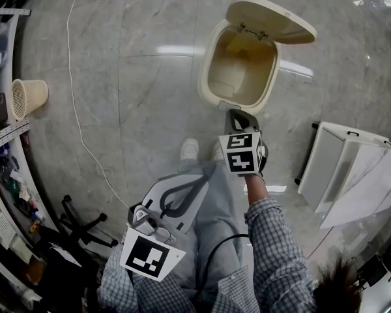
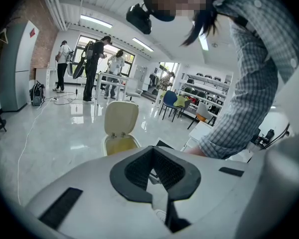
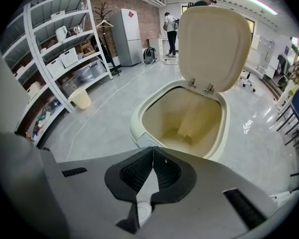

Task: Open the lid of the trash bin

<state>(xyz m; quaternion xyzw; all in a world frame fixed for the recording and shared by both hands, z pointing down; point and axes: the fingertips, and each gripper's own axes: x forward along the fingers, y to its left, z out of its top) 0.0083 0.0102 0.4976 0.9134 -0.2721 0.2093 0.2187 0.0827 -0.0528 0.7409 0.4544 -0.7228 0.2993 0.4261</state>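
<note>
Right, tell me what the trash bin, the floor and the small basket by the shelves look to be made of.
Trash bin: cream moulded plastic, smooth with a soft sheen, its one-piece lid on small hinges. Floor: polished grey stone or tile, veined, jointed, mirroring the ceiling lights. Basket: likely plastic, its wall a fine open lattice; too small to be sure.

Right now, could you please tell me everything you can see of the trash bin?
The trash bin is a cream, plastic-looking tub with rounded corners, upright on the grey polished floor. Its hinged lid stands open at the far side, and the yellowed inside looks empty. A grey panel sits at its near rim, where the shut right hand-held gripper points; I cannot tell whether they touch.
</note>
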